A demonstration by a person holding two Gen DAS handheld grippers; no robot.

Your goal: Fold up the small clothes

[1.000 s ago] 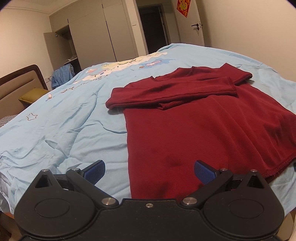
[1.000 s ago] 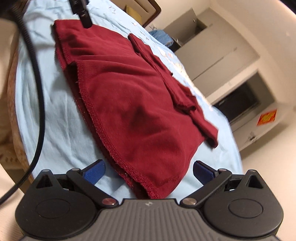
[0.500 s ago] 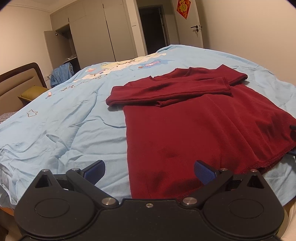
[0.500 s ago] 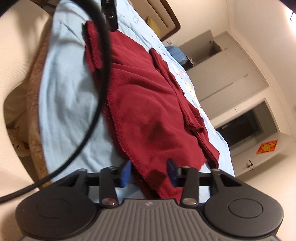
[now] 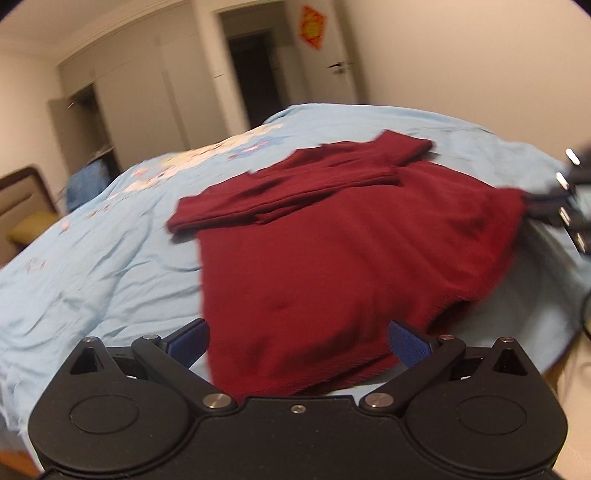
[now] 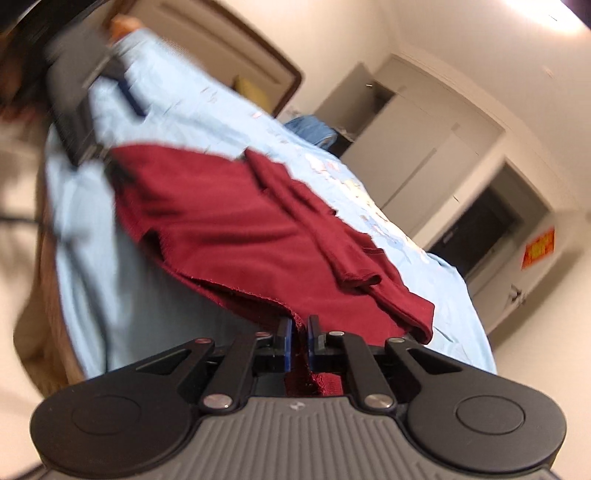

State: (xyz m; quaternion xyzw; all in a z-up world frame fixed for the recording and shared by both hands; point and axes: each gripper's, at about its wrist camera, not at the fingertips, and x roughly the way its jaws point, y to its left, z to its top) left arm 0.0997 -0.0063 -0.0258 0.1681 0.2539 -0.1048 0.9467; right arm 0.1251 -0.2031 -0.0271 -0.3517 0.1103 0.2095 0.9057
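Right gripper [image 6: 299, 341]: blue pads drawn close together, clamped on the hem corner of the dark red sweater [image 6: 236, 221]. A bunch of red fabric shows pinched between the pads and spilling back toward the gripper body. That corner is raised off the bed [image 6: 177, 110], with the hem edge hanging in a loose curve just ahead and to the left of the pads.

Left gripper [image 5: 297, 341]: blue pads [image 5: 190, 339] set wide apart, holding nothing. The near hem of the sweater [image 5: 332, 258] lies between and just ahead of them, its left edge close to the left pad. Whether the pads touch the cloth cannot be told.

Ahead of the left gripper the sweater spreads flat on the light blue bedsheet [image 5: 92, 266], sleeves folded across the chest at the far end. To the right its corner rises toward the right gripper [image 5: 554, 206], blurred at the frame edge.

Further out: pale wardrobe doors [image 5: 147, 99], a dark open doorway [image 5: 255, 77], a red paper ornament [image 5: 312, 27] on the door. Brown headboard [image 5: 22, 192] far left, a blue garment [image 5: 88, 181] beside the wardrobe.
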